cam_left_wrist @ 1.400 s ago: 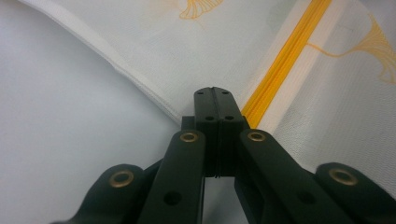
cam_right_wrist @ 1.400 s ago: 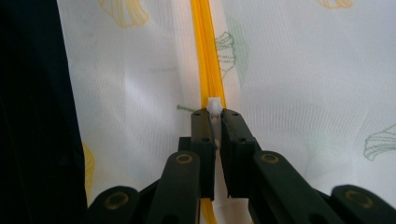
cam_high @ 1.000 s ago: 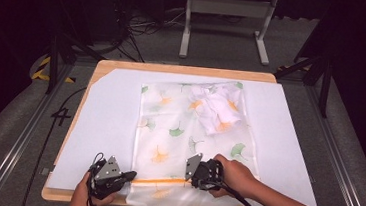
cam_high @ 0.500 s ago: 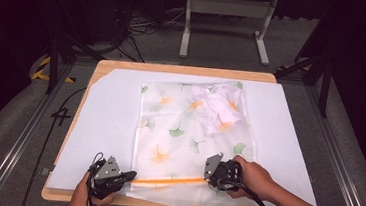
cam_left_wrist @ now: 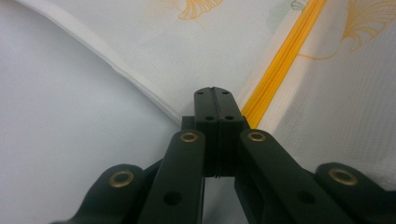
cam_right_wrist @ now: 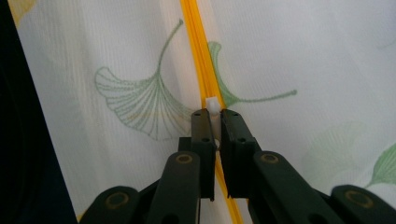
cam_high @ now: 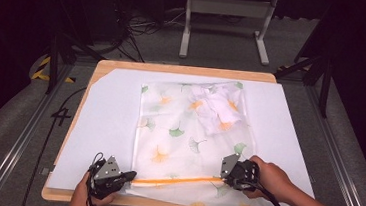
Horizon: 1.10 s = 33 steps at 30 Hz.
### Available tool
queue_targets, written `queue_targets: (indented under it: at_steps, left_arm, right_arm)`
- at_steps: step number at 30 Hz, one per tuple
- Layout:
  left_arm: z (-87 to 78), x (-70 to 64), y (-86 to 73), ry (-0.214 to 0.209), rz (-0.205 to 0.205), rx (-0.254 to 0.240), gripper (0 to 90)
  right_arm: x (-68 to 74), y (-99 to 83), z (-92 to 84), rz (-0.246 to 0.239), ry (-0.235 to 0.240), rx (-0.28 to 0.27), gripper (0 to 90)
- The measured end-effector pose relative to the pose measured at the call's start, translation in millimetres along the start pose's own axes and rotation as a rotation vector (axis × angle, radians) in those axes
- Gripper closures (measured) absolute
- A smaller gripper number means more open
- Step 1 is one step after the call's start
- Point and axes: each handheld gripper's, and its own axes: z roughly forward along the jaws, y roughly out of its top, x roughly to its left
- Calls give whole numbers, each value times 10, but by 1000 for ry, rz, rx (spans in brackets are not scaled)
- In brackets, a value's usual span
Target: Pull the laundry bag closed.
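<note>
The left hand (cam_high: pixel 85 195) sits low at the near-left corner of the desk (cam_high: pixel 174 69), wrist straight, holding the left gripper (cam_high: pixel 125 177) level and pointed right at the near-left end of the mesh bag (cam_high: pixel 187 143). In the left gripper view its jaws are pressed together on the bag's corner fabric, just beside the start of the orange zipper (cam_left_wrist: pixel 280 65). The right hand (cam_high: pixel 272 178) comes in from the lower right, forearm angled across the desk's near edge, wrapping the right gripper (cam_high: pixel 221 174), which points left along the zipper line. In the right gripper view the jaws pinch the small white zipper pull (cam_right_wrist: pixel 212 109), with the orange zipper (cam_right_wrist: pixel 196 51) running straight ahead between green leaf prints.

The bag itself lies flat on the white sheet (cam_high: pixel 105 111) in the middle of the desk, a bundle of white cloth (cam_high: pixel 218 111) tucked in its far-right part (seen through the mesh).

Compared with a second ago, the right gripper has travelled rightward along the bag's near edge, and the visible stretch of orange zipper (cam_high: pixel 176 181) between the two grippers is longer. The left hand has kept its place at the corner.
</note>
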Motion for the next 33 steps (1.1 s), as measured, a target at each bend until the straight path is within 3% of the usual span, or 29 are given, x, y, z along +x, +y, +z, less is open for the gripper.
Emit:
queue_targets:
  at_steps: [16,33]
  left_arm:
    - [1,1,-3,-1,-1,-3,900]
    - [0,4,0,-3,1,-1,900]
  right_arm:
    - [-69,-354,-126,60,-16,14,842]
    - [-93,-566,-204,105,-24,14,842]
